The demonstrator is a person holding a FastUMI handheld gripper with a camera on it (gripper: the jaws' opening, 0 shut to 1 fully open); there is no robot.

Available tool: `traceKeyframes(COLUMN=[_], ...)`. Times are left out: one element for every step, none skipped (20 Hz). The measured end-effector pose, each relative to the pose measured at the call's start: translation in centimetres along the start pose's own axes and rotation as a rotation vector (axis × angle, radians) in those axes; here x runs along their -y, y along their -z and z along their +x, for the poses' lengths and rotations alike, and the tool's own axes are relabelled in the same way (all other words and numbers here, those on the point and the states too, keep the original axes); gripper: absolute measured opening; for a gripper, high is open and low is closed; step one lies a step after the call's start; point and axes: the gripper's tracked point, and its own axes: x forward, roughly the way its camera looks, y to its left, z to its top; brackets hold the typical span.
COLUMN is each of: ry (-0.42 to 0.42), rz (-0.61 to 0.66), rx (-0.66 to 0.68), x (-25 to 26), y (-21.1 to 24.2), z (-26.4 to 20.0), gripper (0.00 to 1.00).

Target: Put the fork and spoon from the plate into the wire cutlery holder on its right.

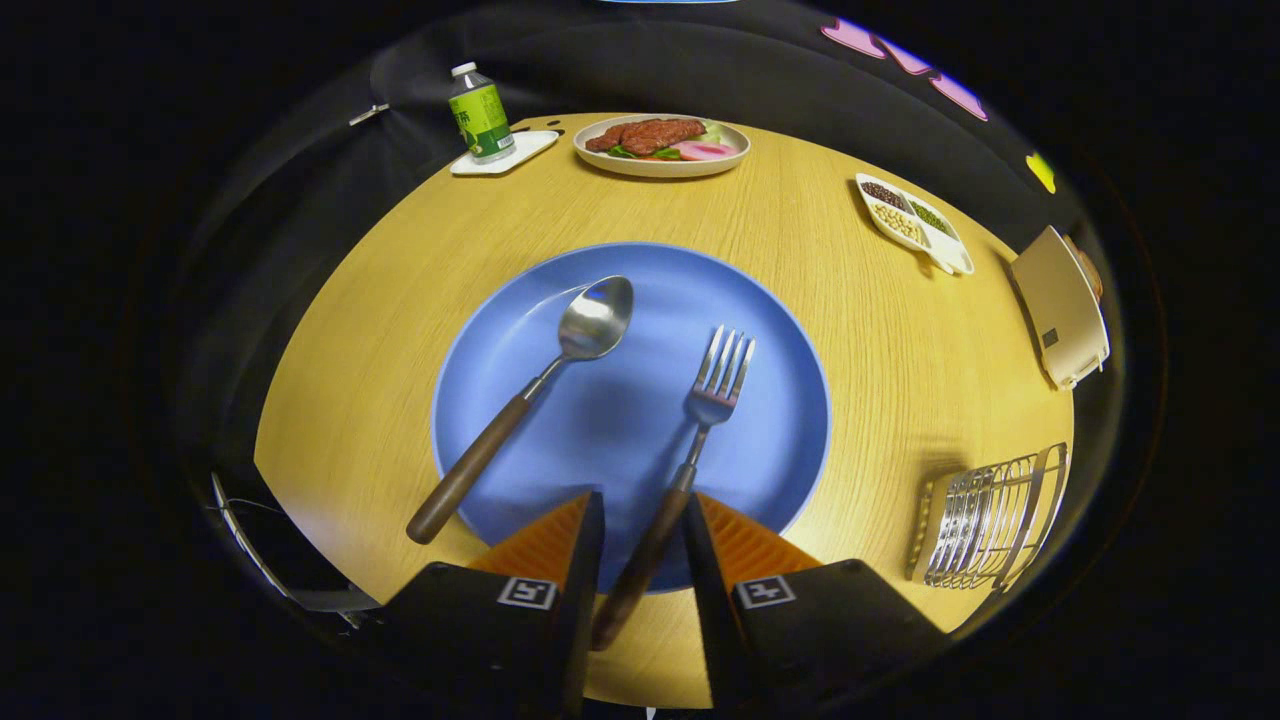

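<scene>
Tongs (643,520) low over blue plate (520,330), fingers apart, straddling fork (690,455) handle, not gripping

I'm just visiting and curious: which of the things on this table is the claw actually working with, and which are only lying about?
Part of the job:
- fork, its handle between the open claw's fingers
- spoon
- blue plate under both
- wire cutlery holder, to the plate's right

Just lying about:
- green bottle on a white coaster
- dish of food
- divided snack tray
- toaster
</scene>
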Motion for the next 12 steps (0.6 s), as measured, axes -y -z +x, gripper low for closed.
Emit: traceKeyframes(ry=[0.000, 0.001, 0.006, 0.009, 0.016, -0.004, -0.070, -0.112, -0.128, -0.140, -0.155, -0.177], rz=[-0.008, -0.022, -0.027, -0.020, -0.002, 0.023, 0.036, 0.018, -0.010, -0.027, -0.015, 0.012], rx=[-0.005, -0.021, -0.027, -0.037, -0.041, -0.049, -0.058, -0.069, -0.070, -0.075, -0.085, -0.097], x=[-0.1, 0.0, -0.1, 0.1, 0.7, 0.7, -0.3, -0.8, -0.4, -0.1, 0.1, 0.1], y=[0.0, 0.2, 0.1, 0.1, -0.1, -0.1, 0.0, 0.1, 0.2, 0.4, 0.5, 0.5], z=[-0.1, -0.1, -0.3, -0.1, 0.1, -0.1, 0.0, -0.1, -0.1, -0.3, -0.3, -0.7], gripper=[0.37, 0.39, 0.39, 0.39, 0.32, 0.26, 0.15, 0.15, 0.15, 0.12, 0.10, 0.09])
